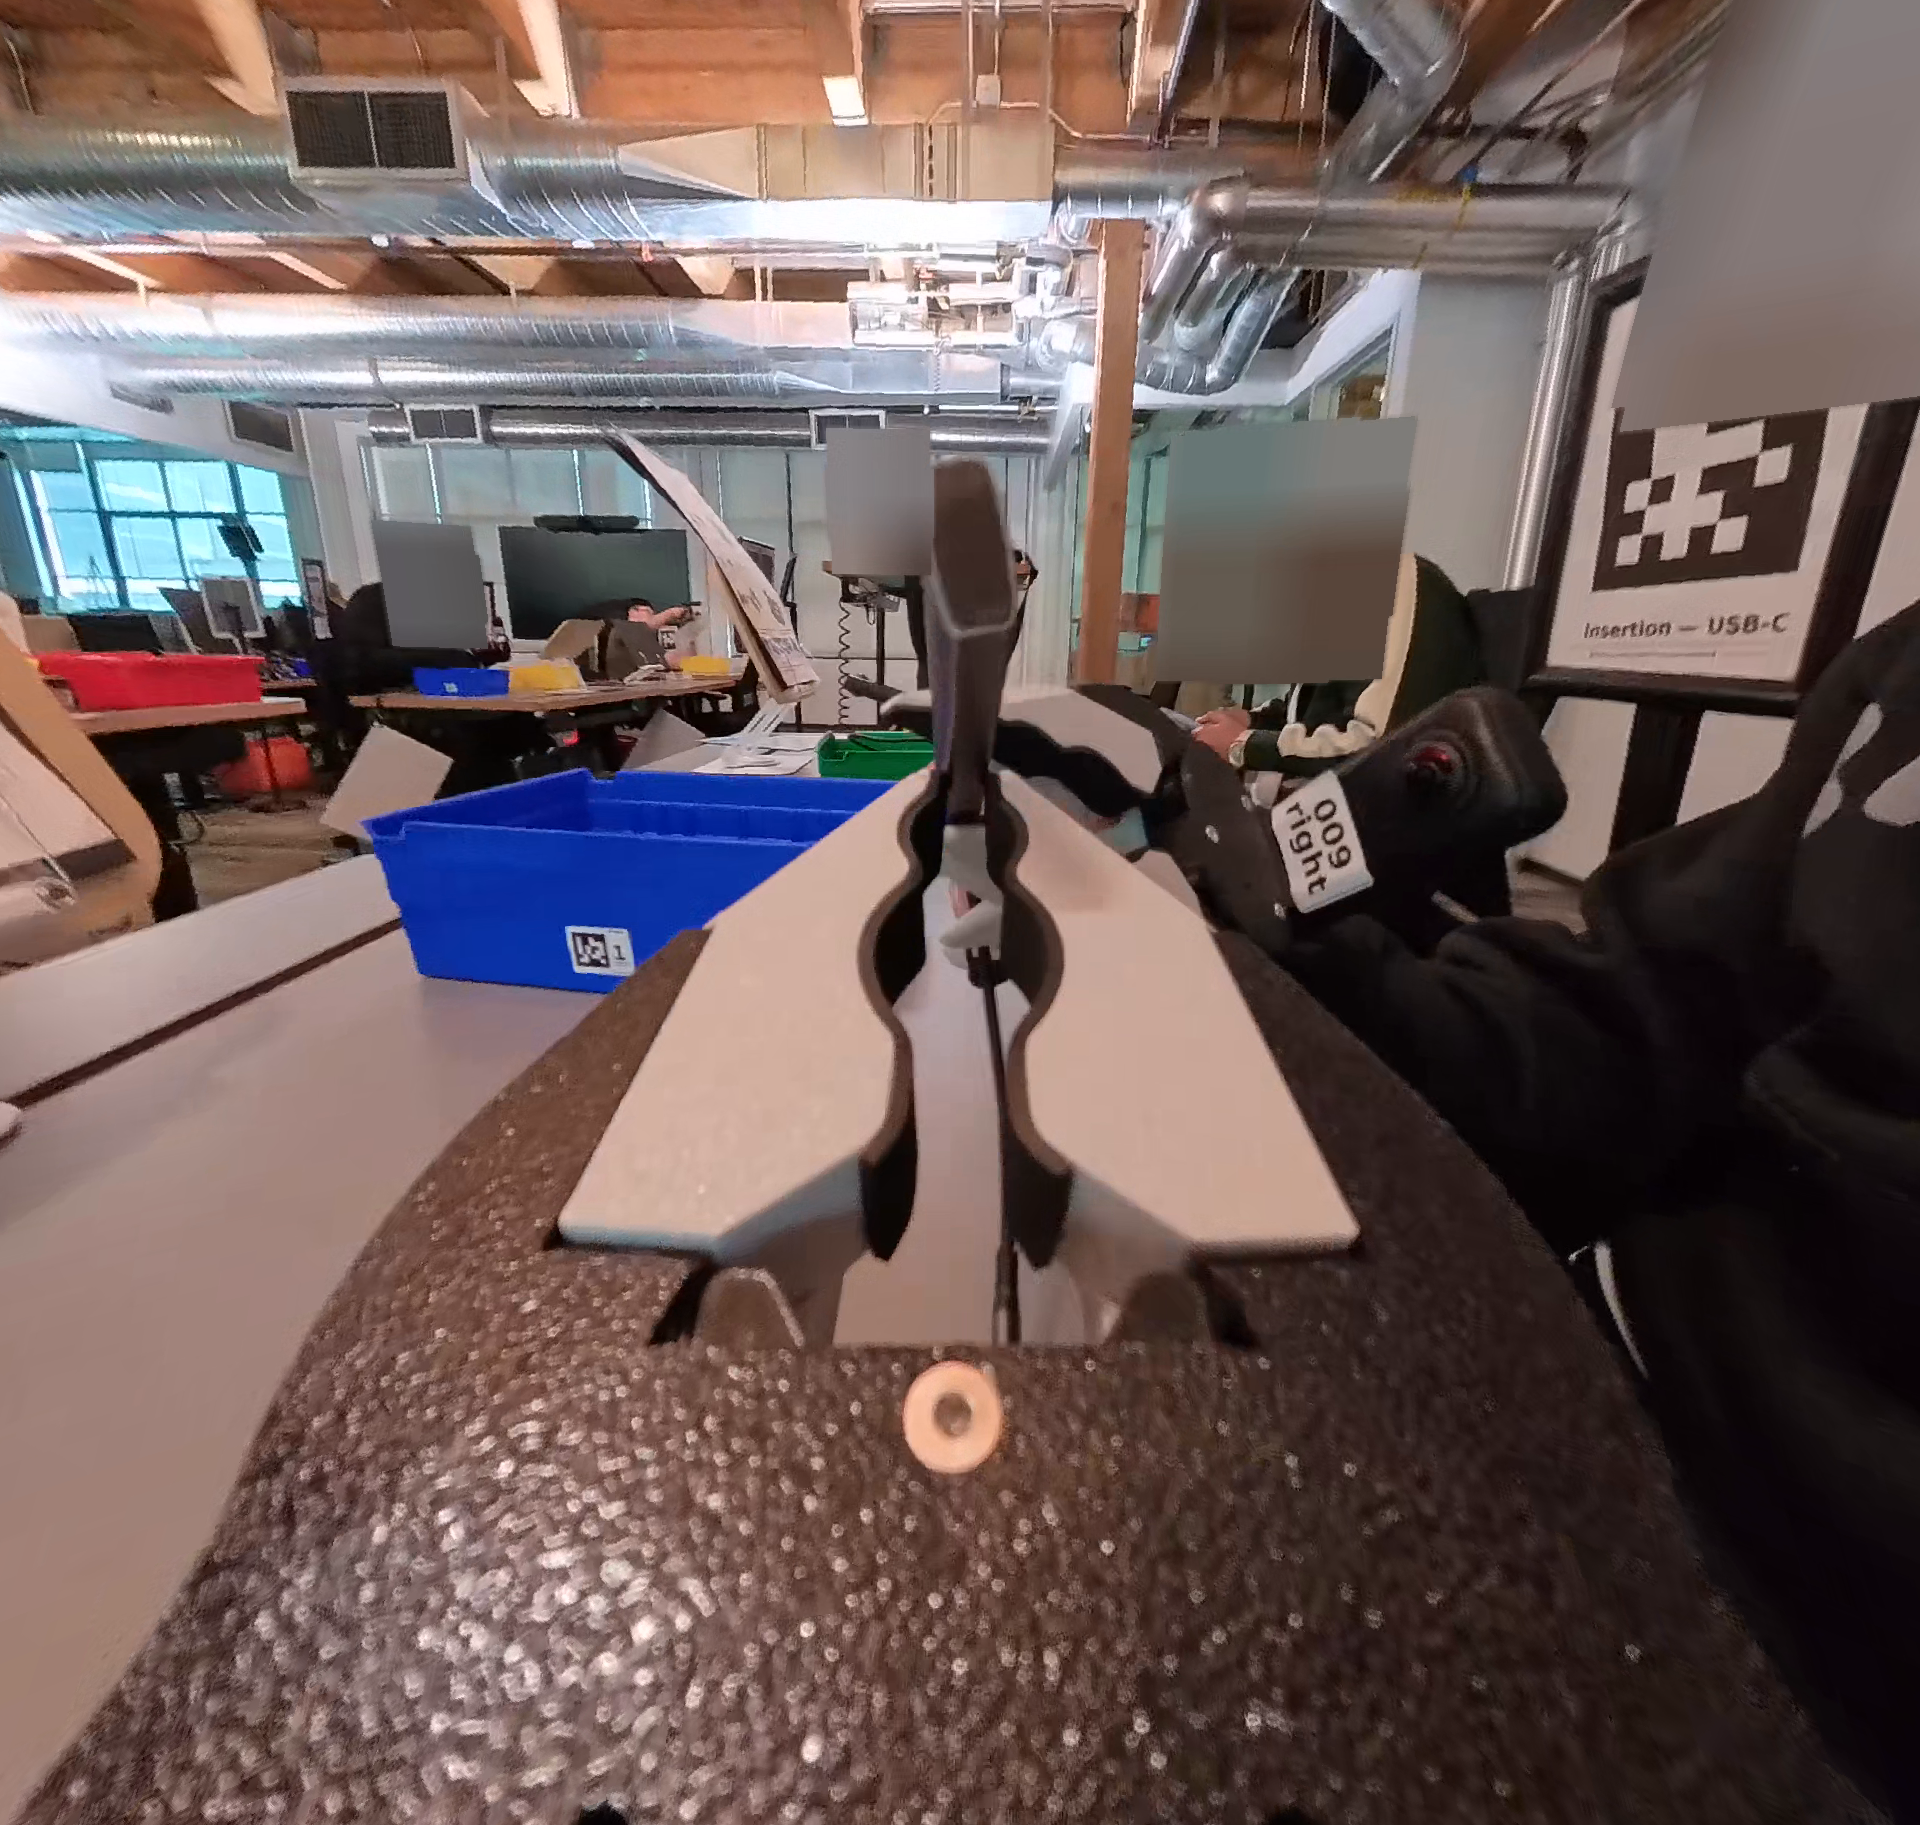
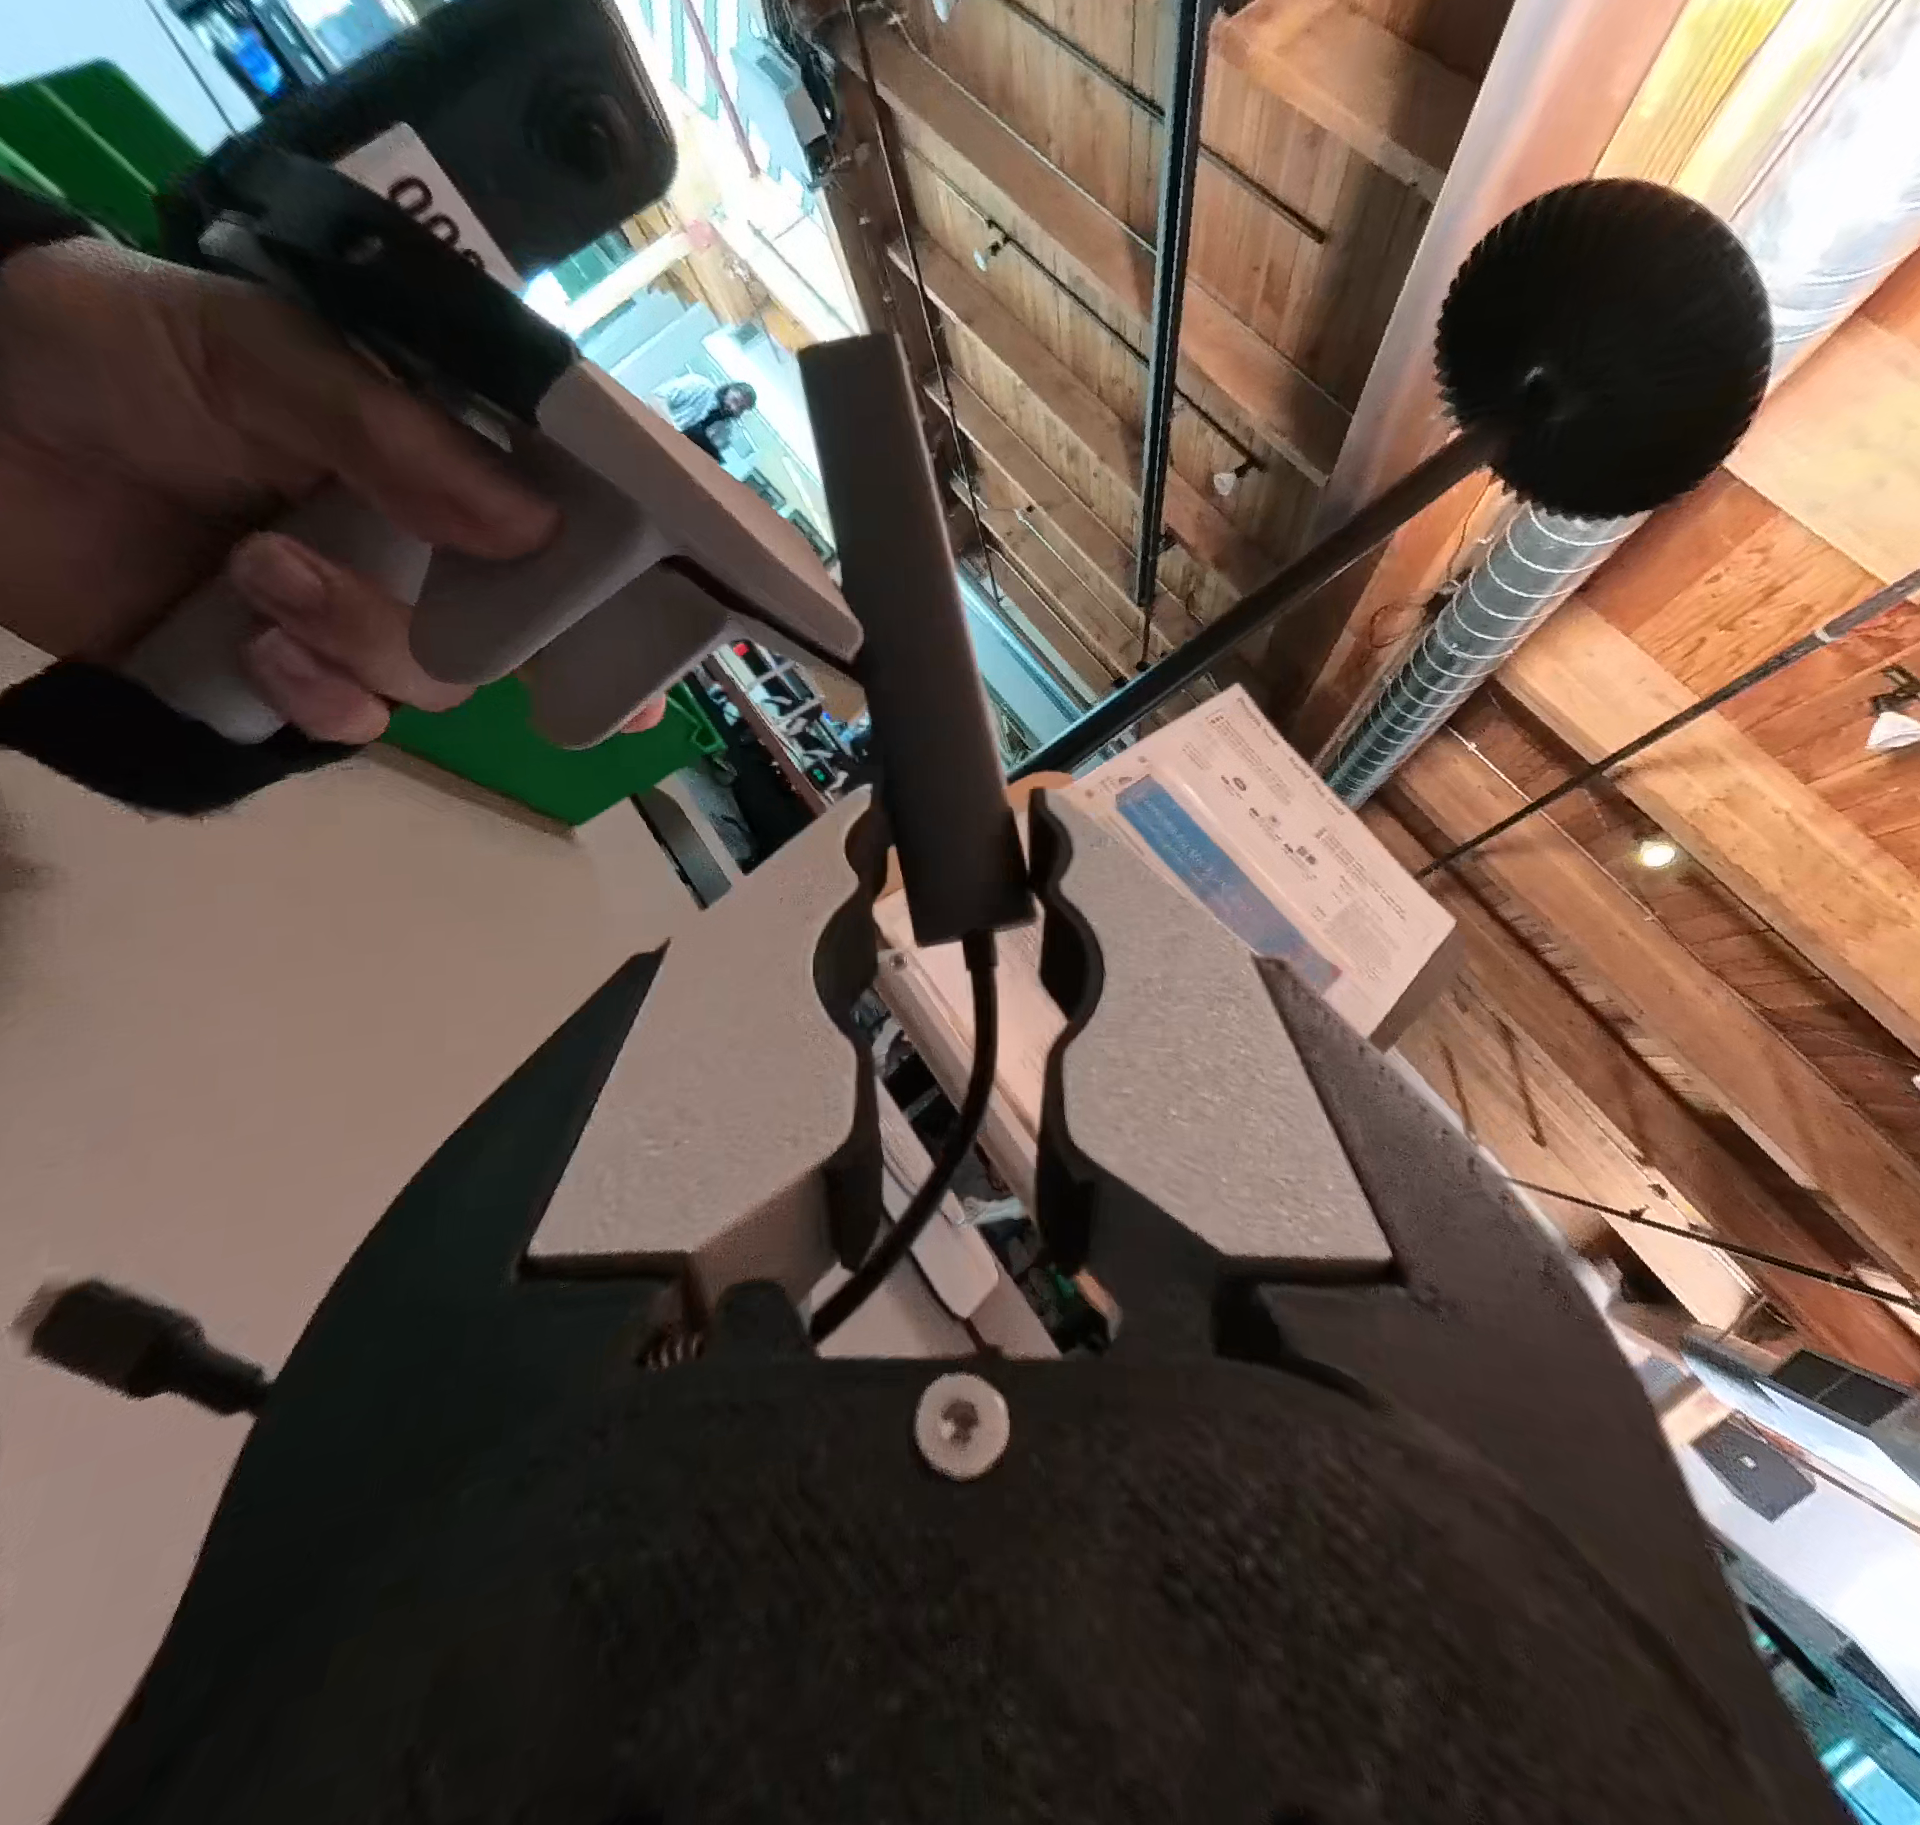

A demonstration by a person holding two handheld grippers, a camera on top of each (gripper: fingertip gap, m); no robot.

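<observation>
Both grippers' fingers pinch one dark slim hub (image 2: 914, 653) — nearly closed.

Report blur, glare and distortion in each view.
Left wrist view: fisheye bends the ceiling ducts; the dark hub at the left gripper is soft.
Right wrist view: the loose cable plug is motion-smeared, windows blow out behind the hand; the right gripper clamps the hub sharply.
</observation>
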